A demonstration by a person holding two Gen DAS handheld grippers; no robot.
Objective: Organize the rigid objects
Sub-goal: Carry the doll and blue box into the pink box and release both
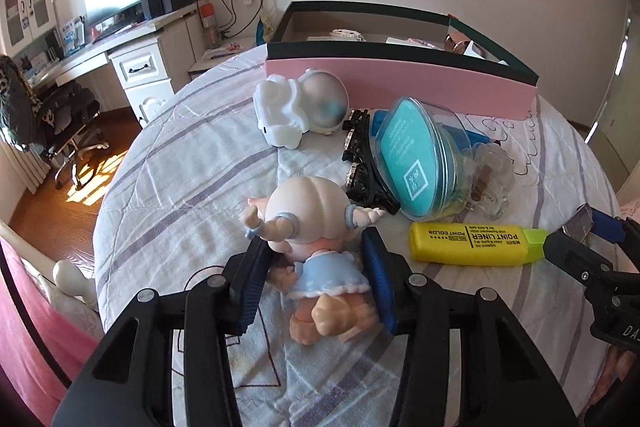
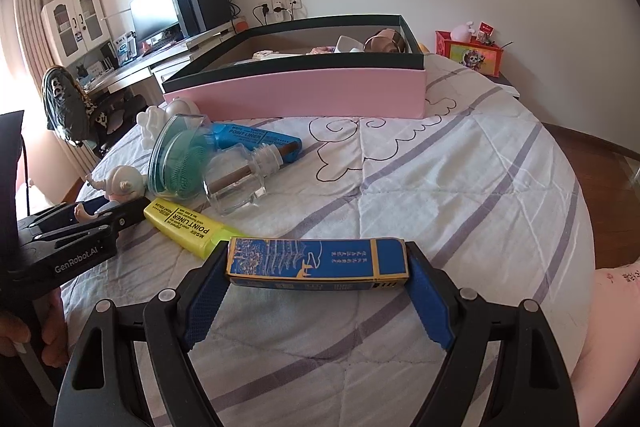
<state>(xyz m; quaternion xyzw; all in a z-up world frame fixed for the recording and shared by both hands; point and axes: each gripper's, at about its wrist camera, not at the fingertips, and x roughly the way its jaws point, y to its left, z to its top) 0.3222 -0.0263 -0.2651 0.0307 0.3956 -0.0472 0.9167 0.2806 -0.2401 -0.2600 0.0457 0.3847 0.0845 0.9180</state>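
Left tool (image 1: 316,267): your pads close on the doll (image 1: 320,247), which lies on the bed (image 1: 180,167); gripped around its blue dress
Right tool (image 2: 318,267): you hold the blue box (image 2: 316,261) wide between the pads, endwise, above the quilt
Yellow highlighter (image 1: 476,243): flat on the bed, between your two tools
Pink box (image 2: 312,95): open, behind the clutter

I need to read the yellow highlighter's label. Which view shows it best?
The left wrist view: the yellow highlighter lies side-on, unobstructed, its label fully visible. The right wrist view shows it foreshortened, tip hidden behind the blue box.
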